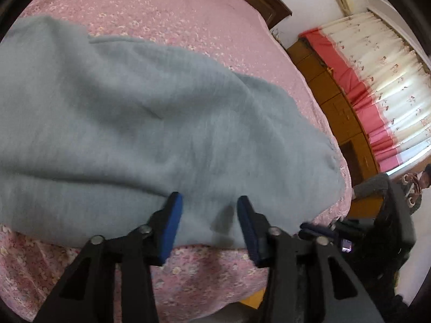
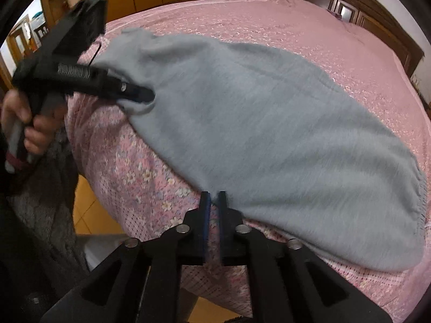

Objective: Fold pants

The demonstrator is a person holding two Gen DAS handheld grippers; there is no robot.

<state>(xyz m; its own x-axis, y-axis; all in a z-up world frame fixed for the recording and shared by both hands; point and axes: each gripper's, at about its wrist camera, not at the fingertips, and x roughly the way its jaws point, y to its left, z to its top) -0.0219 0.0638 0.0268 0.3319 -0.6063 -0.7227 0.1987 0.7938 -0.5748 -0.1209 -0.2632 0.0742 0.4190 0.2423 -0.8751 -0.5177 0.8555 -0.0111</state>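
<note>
Grey pants (image 2: pixel 269 134) lie lengthwise along the bed (image 2: pixel 296 27) edge; left hand-held gripper (image 1: pixel 208 202) spread over the hem, right hand-held gripper (image 2: pixel 214 196) nearly closed, apparently empty.

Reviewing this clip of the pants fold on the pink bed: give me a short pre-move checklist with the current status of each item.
1. Left gripper open: ok; its jaws stand wide apart over the near edge of the grey pants.
2. Left gripper holding cloth: not ok; the fabric lies between the pads unpinched.
3. Right gripper state: jaws nearly closed at the pants' near edge; whether cloth is pinched, cannot tell.
4. Pants supported on the pink bedspread: ok.
5. Pants flat: not ok; creases show across the middle, and the blur hides finer wrinkles.
6. Which end of the pants each gripper is at: cannot tell.
</note>
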